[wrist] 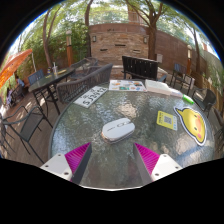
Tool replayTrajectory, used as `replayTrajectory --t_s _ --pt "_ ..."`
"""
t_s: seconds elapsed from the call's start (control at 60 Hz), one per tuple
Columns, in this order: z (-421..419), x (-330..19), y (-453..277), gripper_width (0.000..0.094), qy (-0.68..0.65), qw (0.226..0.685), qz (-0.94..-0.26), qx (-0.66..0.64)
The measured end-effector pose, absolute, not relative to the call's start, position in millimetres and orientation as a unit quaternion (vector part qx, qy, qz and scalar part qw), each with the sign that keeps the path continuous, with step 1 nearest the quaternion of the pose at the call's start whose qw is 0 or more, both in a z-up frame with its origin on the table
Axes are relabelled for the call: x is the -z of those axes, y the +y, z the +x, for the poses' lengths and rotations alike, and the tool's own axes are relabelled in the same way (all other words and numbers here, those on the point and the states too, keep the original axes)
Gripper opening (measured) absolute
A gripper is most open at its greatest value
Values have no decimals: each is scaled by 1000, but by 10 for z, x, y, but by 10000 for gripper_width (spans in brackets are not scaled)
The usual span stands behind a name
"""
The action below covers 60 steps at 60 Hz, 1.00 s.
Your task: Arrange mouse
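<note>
A white computer mouse lies on a round glass table, just ahead of my fingers and a little left of the midline between them. My gripper is open, its magenta pads spread wide apart with bare glass between them. Nothing is held. The mouse rests on the table by itself, apart from both fingers.
A yellow smiley sticker, a small yellow-green card, a white patterned card and papers lie on the table farther off. Metal chairs and another table stand around, with a brick wall and trees behind.
</note>
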<state>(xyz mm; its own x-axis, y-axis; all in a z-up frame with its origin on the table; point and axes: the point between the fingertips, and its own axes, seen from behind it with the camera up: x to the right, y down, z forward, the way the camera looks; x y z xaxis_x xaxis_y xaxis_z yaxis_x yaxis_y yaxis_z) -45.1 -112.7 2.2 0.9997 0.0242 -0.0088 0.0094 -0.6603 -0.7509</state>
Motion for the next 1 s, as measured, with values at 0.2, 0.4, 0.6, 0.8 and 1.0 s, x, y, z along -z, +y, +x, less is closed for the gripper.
replayTrajectory --t_s 0.2,0.4,0.6,0.8,1.0 --pt "-487 167 -542 856 24 401 -916 -4" --pt "-541 188 -244 772 13 397 -918 13" --pt "-673 188 -240 478 -22 396 -918 0" --pt "-711 97 -271 374 -42 390 -920 -15" --pt "-680 -1312 -117 361 -62 500 -861 -72"
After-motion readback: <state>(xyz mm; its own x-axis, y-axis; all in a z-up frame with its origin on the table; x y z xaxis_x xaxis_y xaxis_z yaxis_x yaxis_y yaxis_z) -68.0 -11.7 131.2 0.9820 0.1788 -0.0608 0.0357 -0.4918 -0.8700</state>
